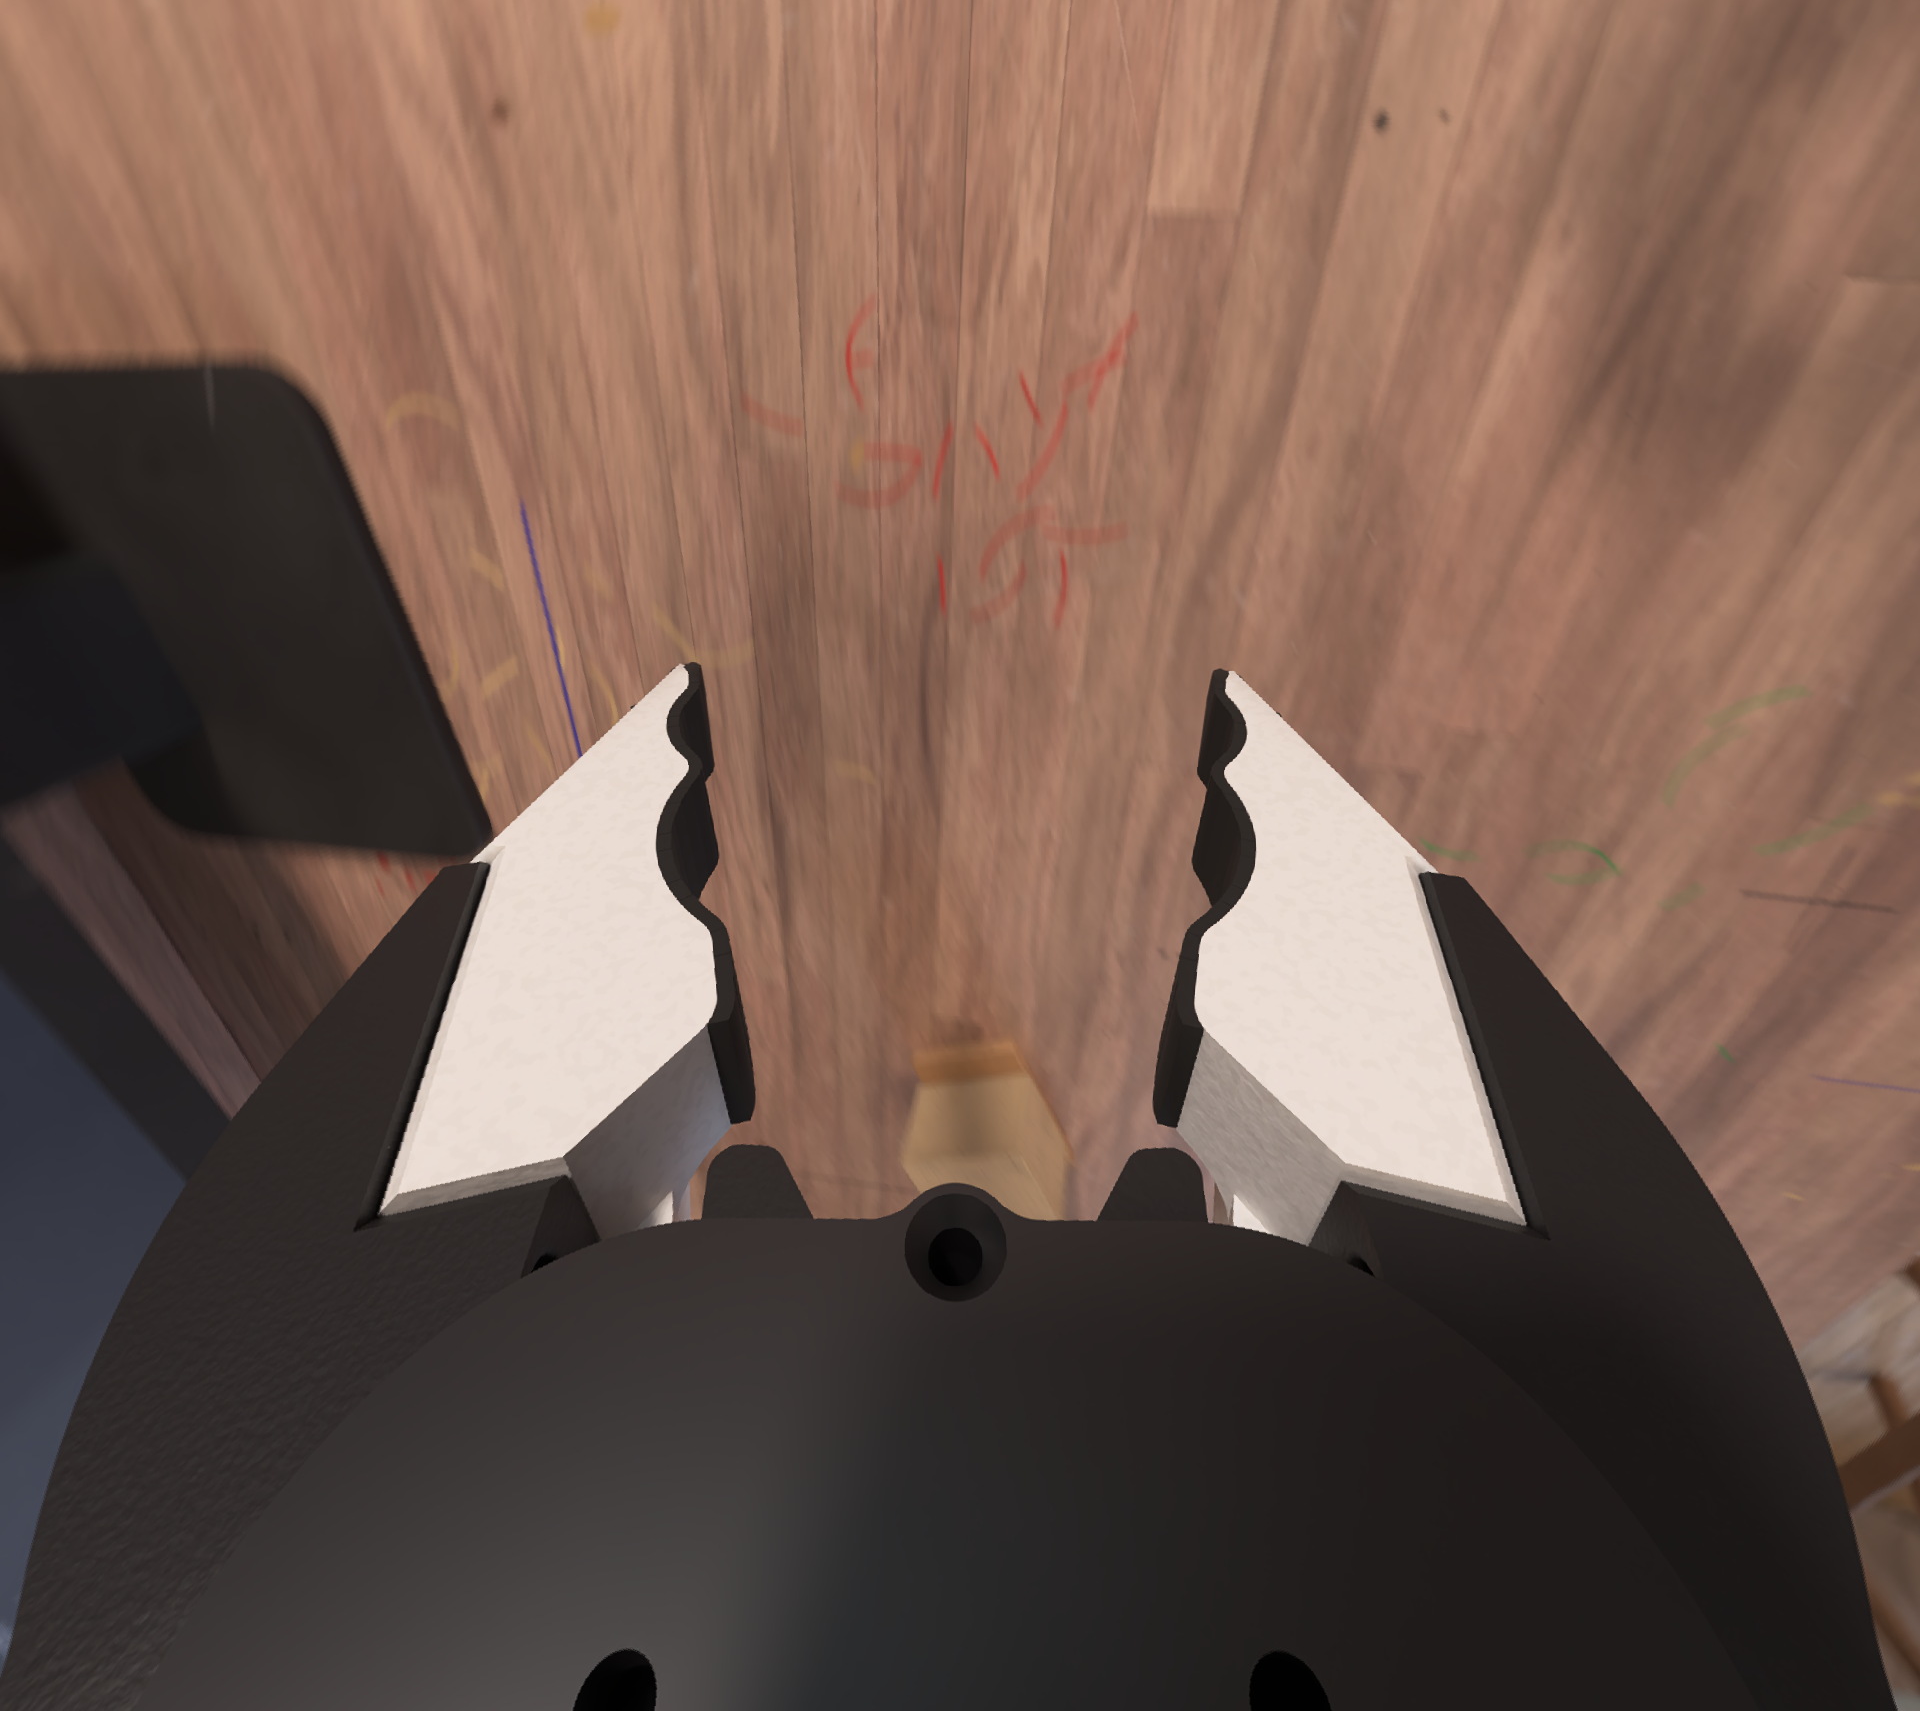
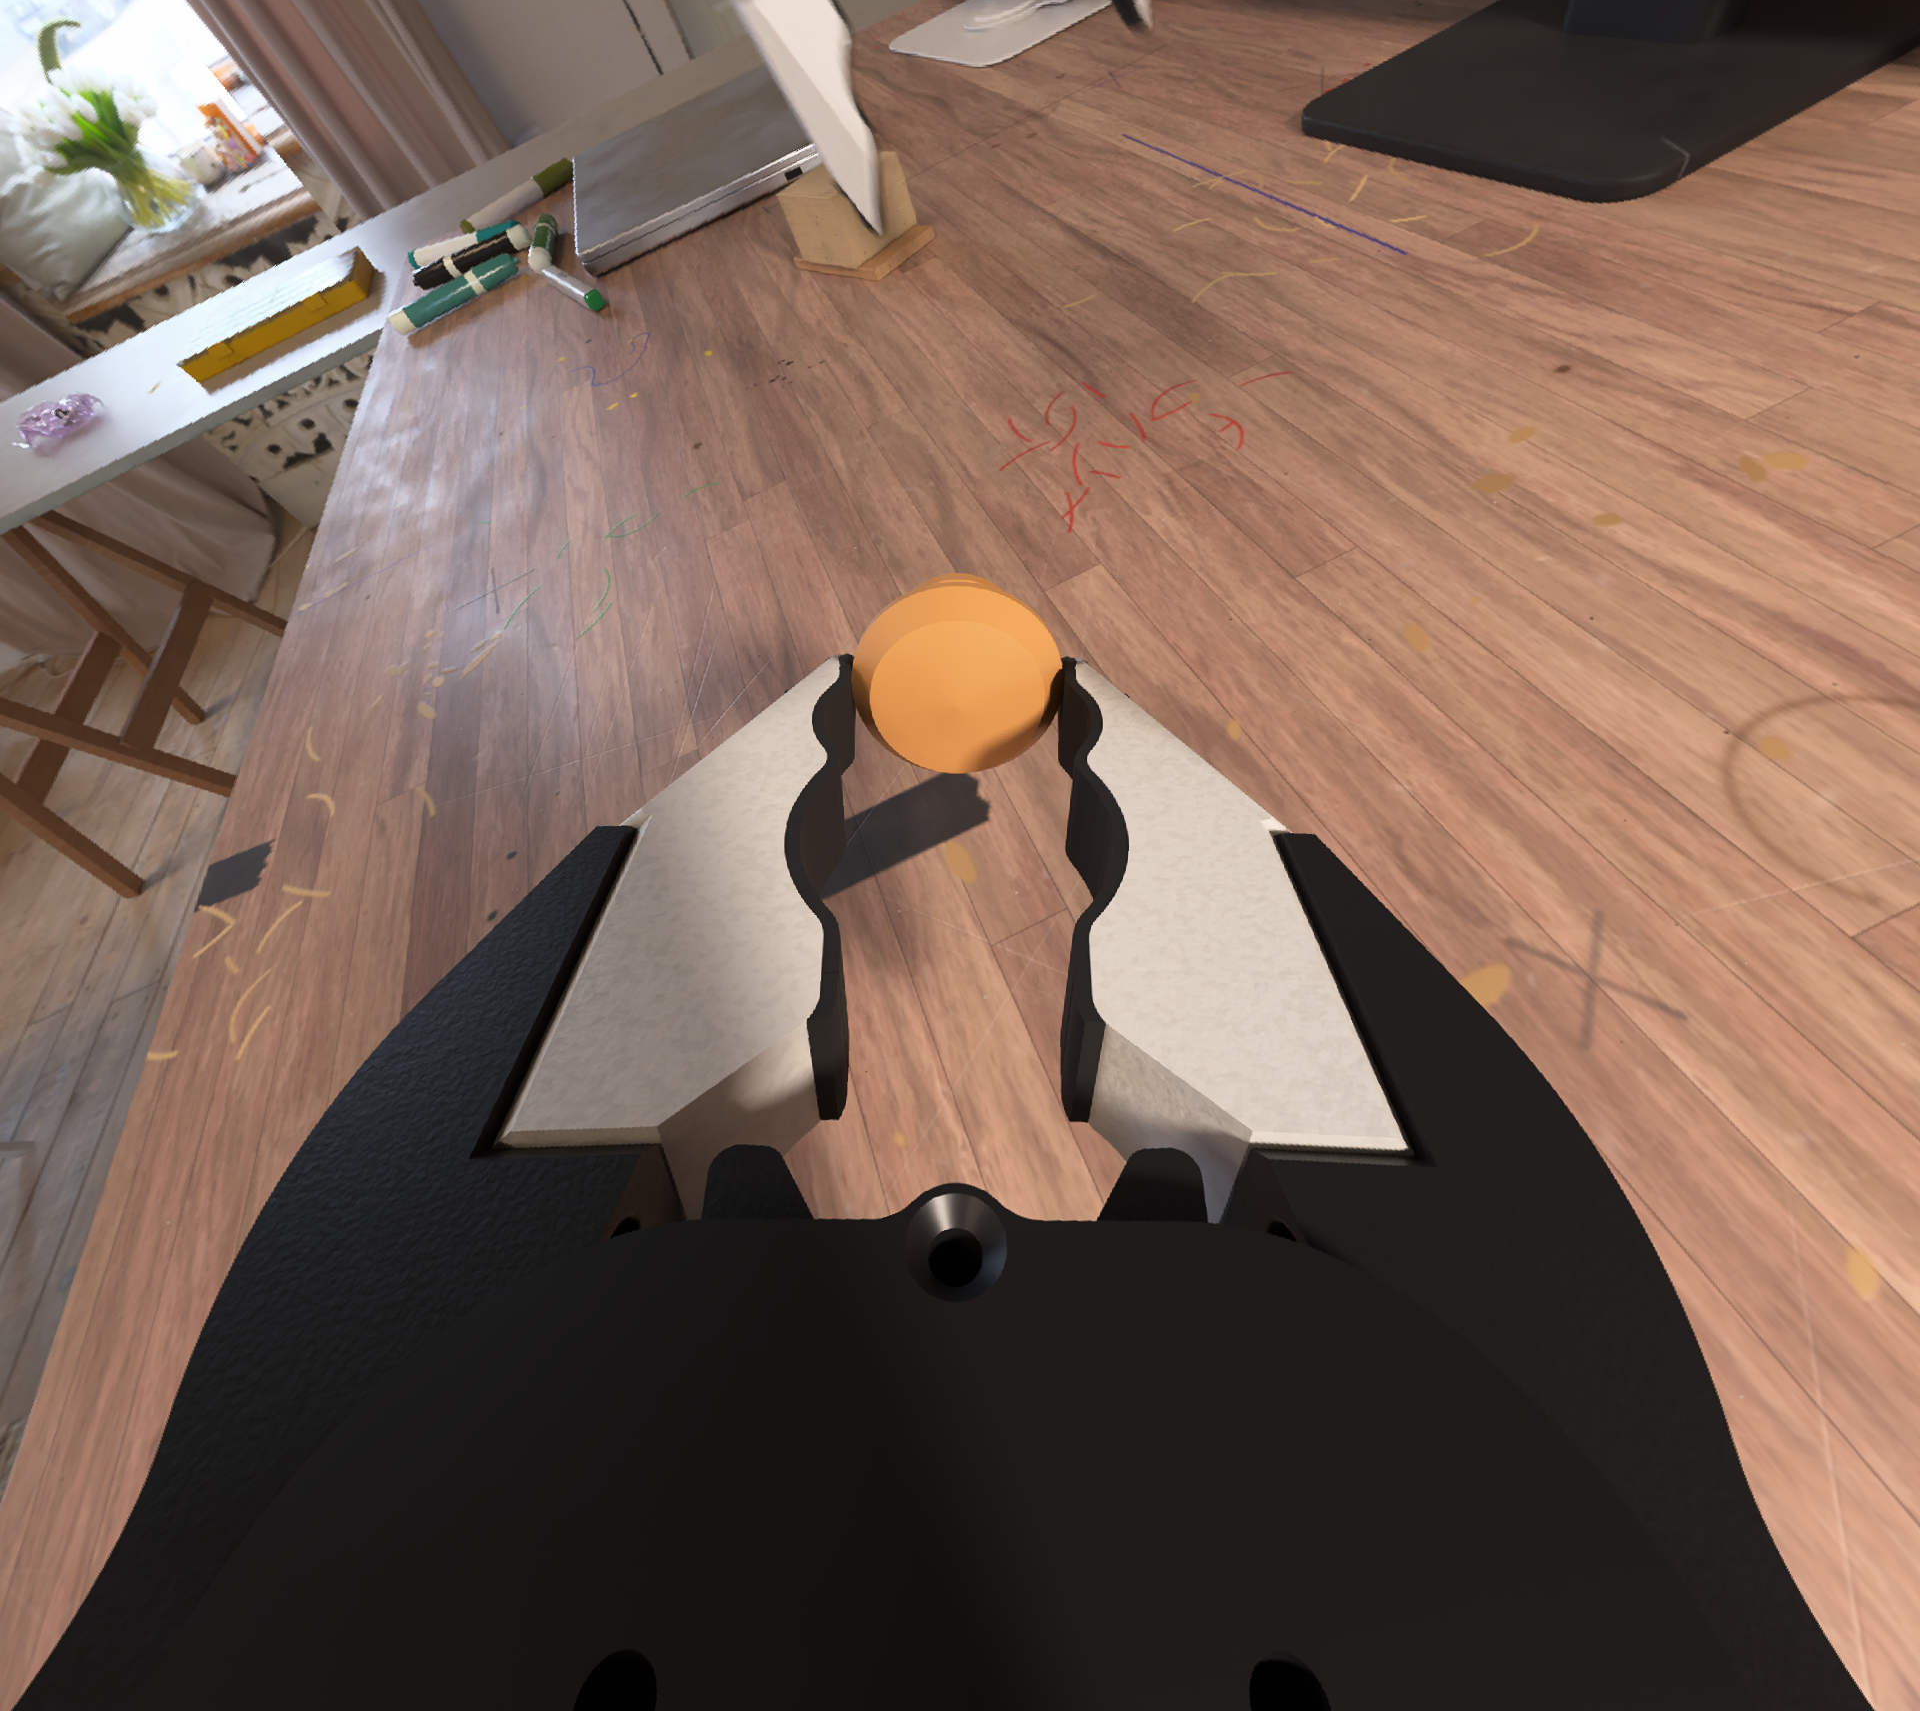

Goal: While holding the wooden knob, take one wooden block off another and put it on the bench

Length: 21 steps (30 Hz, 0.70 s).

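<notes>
Right gripper (image 2: 954, 674): clamped on orange wooden knob (image 2: 951, 685) at fingertips, raised above scribbled wooden bench (image 2: 1351, 622). Left gripper (image 1: 956, 685): spread wide, empty, pointing down at bench planks. Pale upright wooden block (image 2: 831, 217) on flat wooden block (image 2: 883, 259): far side of bench, just beside grey laptop (image 2: 675, 191). Markers (image 2: 468, 274) left of laptop; black monitor stand (image 2: 1621, 92) far right.
</notes>
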Each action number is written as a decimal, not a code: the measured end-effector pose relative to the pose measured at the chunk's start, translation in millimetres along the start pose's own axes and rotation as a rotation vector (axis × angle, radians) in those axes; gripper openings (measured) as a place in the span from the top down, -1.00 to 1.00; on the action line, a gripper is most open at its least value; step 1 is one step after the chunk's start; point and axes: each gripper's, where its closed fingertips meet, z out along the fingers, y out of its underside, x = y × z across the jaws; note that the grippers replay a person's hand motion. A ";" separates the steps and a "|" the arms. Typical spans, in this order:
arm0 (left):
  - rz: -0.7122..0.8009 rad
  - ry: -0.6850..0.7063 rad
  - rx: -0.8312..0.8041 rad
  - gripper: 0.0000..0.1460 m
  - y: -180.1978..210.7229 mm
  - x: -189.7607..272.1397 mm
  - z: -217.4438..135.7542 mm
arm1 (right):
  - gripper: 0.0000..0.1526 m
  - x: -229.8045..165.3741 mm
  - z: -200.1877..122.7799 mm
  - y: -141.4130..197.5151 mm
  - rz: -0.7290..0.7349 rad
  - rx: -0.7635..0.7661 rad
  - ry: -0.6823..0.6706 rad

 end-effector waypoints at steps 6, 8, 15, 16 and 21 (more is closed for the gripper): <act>-0.219 -0.160 -0.096 -0.31 132.7 32.3 -61.8 | 0.49 -8.0 8.9 5.6 0.000 -0.027 -0.041; -0.286 -0.162 -0.195 -0.31 181.2 41.9 -54.0 | 0.49 -10.3 14.0 9.5 -0.007 -0.045 -0.049; -0.408 -0.060 -0.329 -0.20 248.9 25.9 2.7 | 0.49 -17.8 25.6 14.8 -0.031 -0.090 -0.074; -0.405 -0.051 -0.368 -0.24 253.6 20.1 9.9 | 0.49 -18.4 26.3 14.5 -0.037 -0.093 -0.073; -0.379 0.053 -0.516 -0.32 273.8 8.7 39.1 | 0.49 -22.0 29.5 14.0 -0.057 -0.102 -0.088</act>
